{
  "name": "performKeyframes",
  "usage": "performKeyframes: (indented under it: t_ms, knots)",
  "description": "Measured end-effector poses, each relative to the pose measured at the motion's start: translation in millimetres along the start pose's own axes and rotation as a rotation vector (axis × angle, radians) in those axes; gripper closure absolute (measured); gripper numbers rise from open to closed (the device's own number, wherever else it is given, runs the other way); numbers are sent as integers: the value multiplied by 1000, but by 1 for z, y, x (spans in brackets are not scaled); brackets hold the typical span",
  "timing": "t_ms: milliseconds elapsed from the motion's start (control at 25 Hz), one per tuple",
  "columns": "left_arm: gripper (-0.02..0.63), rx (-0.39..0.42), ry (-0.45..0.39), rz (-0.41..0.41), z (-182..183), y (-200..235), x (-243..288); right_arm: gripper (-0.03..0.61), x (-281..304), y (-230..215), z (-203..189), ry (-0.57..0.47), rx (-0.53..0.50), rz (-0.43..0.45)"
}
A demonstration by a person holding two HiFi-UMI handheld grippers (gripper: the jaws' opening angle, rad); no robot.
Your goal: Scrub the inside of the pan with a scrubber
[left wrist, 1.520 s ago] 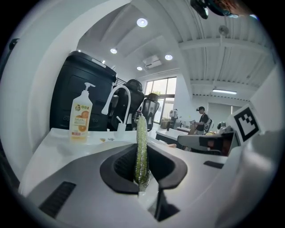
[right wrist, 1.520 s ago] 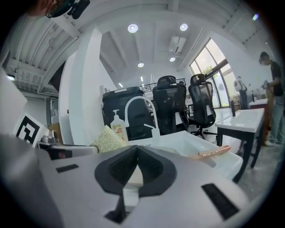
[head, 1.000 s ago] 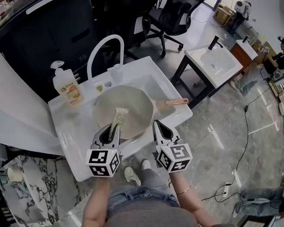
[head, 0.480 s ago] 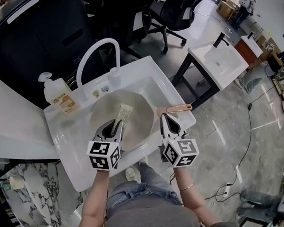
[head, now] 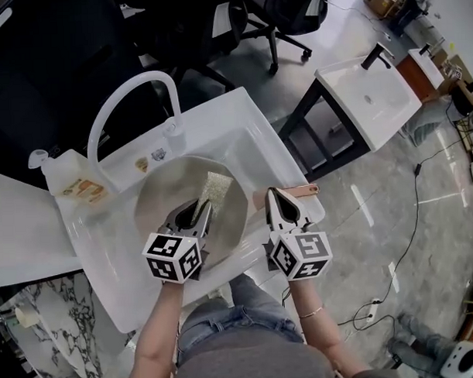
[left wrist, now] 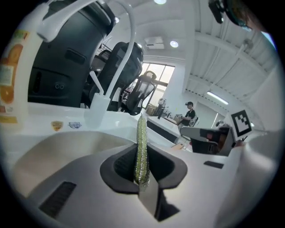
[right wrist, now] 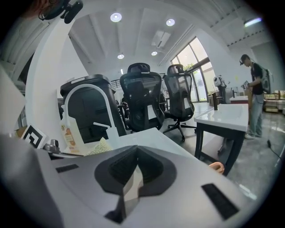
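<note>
The person's forearms (head: pixel 160 326) reach forward from the bottom of the head view, one gripper in each hand.

**Left gripper** (head: pixel 199 208): the jaws are clamped on the near end of the scrubber (head: pixel 210 188). In the left gripper view the scrubber (left wrist: pixel 141 149) stands edge-on between the closed jaws as a thin green-and-silver strip that extends straight away from them.

**Right gripper** (head: pixel 273 194): the jaws are pressed together with nothing between them, as the right gripper view (right wrist: pixel 135 173) confirms. The gripper sits over the right rim of the sink, just beside the pan handle (head: pixel 298 191). The copper-coloured end of the handle (right wrist: pixel 216 166) lies to the right of the jaws and is not gripped.

**Pan** (head: pixel 163 201): it rests inside the white sink (head: pixel 254 125), with the handle pointing to the person's right across the sink rim. The free end of the scrubber lies over the far half of the pan's inner surface. Contact with the metal cannot be confirmed.

**Beyond the pan:** a white arched faucet (head: pixel 123 105) rises from the back edge of the sink. A soap bottle (head: pixel 68 181) with a pump top stands on the left rear corner.

**Background:** black office chairs (head: pixel 288 12) stand behind the sink, and a second white wash stand (head: pixel 370 93) stands well apart on the polished floor to the right.
</note>
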State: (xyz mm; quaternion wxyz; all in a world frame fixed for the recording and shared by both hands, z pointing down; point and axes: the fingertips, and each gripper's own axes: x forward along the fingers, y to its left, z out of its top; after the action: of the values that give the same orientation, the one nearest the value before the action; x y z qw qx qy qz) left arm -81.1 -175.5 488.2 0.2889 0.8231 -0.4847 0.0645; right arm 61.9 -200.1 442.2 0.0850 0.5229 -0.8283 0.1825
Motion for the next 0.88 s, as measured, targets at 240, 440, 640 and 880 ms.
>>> performKeyframes:
  t_ms: [240,440,640,880]
  knots:
    - [554,-26,64,-80,-20,-6,26,568,18,-23,-1,21,17,-5]
    - [555,-32,140,-59,-38,0,43,568,32,-28,-1,31,23,8]
    - [557,-44,241,12,-55,18,60,568,42,-26,-3,47,19,28]
    - [557,63,286,96,-66,27,83,568,47,-29,0,46,23,28]
